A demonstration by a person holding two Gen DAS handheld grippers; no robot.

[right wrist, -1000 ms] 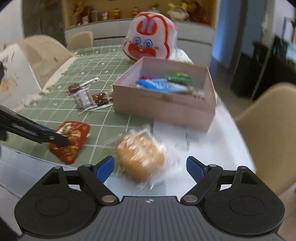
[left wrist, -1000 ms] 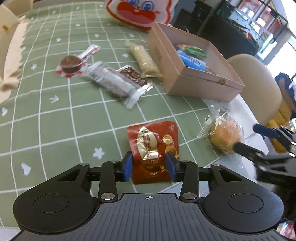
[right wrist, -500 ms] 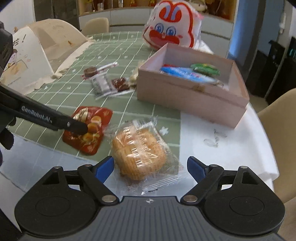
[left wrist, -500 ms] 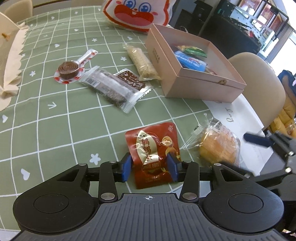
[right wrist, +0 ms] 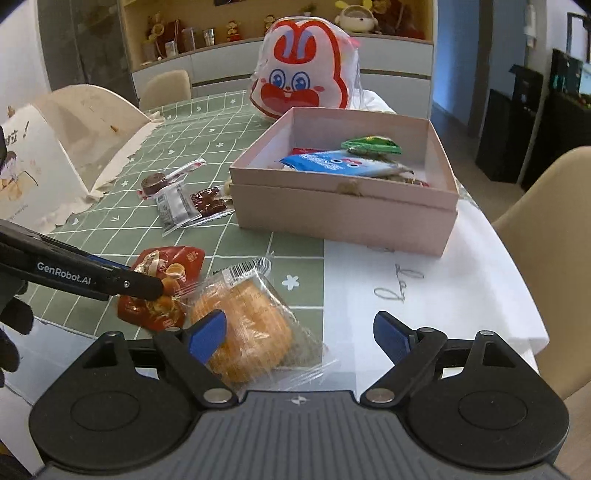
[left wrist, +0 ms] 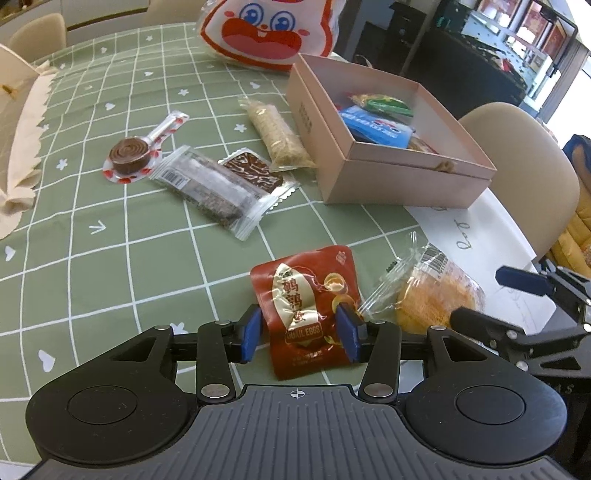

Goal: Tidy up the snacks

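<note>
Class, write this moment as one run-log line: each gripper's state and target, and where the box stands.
left gripper: jaws just opening, astride egg pack | right gripper: open over cake | box: open, partly filled

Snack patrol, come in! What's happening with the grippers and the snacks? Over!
Left hand-held gripper open, jaws just widened around egg pack. Right hand-held gripper open over cake. Box path clear.

One pink box (left wrist: 388,177) stands on the table, with at least two packets (left wrist: 376,125) visible inside. Six wrapped snacks (left wrist: 306,299) lie loose on the cloth. One rabbit-face bag (left wrist: 266,29) and two grippers (left wrist: 299,334) are present.
</note>
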